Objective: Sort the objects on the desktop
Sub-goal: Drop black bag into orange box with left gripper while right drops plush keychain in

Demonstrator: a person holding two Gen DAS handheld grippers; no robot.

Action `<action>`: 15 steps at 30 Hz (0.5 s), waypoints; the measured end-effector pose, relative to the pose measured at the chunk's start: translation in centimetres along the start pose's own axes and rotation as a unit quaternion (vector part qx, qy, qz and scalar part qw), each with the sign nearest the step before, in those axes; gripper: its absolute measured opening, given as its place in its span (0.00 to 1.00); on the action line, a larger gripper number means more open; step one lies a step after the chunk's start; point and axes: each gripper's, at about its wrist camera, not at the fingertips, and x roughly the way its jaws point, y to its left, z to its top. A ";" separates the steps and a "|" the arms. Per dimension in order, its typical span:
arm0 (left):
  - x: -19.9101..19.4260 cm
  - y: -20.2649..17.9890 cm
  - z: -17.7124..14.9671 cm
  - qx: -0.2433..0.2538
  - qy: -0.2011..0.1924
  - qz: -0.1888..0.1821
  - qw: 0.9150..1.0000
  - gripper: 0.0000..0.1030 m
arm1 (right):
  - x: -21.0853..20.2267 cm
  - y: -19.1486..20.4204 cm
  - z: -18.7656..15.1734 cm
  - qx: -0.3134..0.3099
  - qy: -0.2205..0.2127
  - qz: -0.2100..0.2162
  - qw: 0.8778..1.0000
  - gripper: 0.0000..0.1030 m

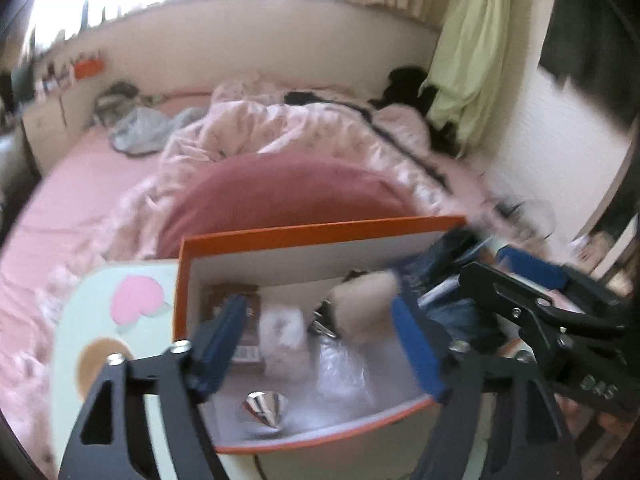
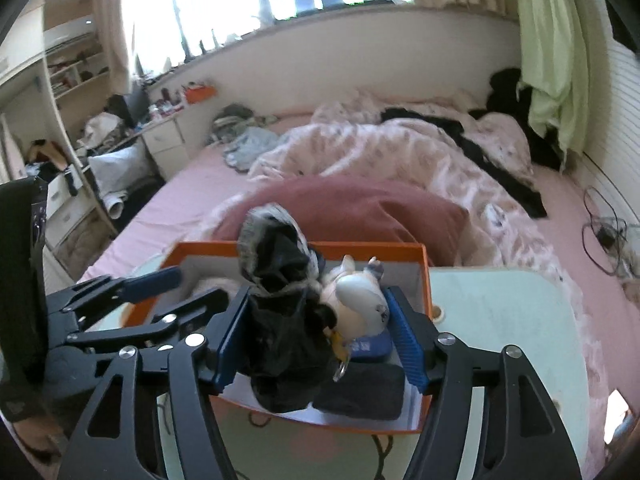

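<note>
Your right gripper [image 2: 316, 334] pinches a bundle of black fuzzy fabric and a white plush keychain toy [image 2: 358, 300] between its fingers, over the shallow orange cardboard box [image 2: 427, 280]; its long axis runs up-forward, away from the fingertips. Your left gripper [image 1: 320, 344] hangs wide open, empty, above box contents. Sorting looks well along: several items boxed, this bundle unreleased.

Orange box [image 2: 424, 280], possibly white-lined.
</note>
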 end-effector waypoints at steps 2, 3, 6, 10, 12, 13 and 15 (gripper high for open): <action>-0.9 0.6 -0.6 -0.018 -0.016 -0.007 1.000 0.84 | -0.8 -0.4 -0.5 0.004 -0.013 0.000 1.000 0.66; -1.5 0.7 -0.8 -0.019 -0.022 -0.005 1.000 0.86 | -1.4 -0.4 -0.7 0.004 -0.023 -0.003 1.000 0.70; -3.1 0.2 -1.6 -0.003 -0.032 -0.002 0.999 0.87 | -3.3 0.1 -1.2 -0.006 -0.051 -0.018 0.999 0.76; -4.7 -1.2 -3.8 0.038 -0.023 0.003 0.999 0.93 | -5.3 0.9 -2.4 -0.023 -0.050 -0.012 0.998 0.77; -4.9 -1.9 -5.5 0.062 -0.007 0.008 0.998 0.94 | -5.7 1.2 -3.6 -0.033 -0.032 -0.017 0.999 0.77; -4.8 -2.1 -6.3 0.067 0.001 0.008 0.998 0.94 | -5.6 1.3 -4.2 -0.037 -0.024 -0.018 0.999 0.77; -4.3 -2.3 -7.9 0.064 0.024 0.005 0.998 0.94 | -5.6 1.1 -6.0 -0.040 -0.009 -0.027 0.999 0.77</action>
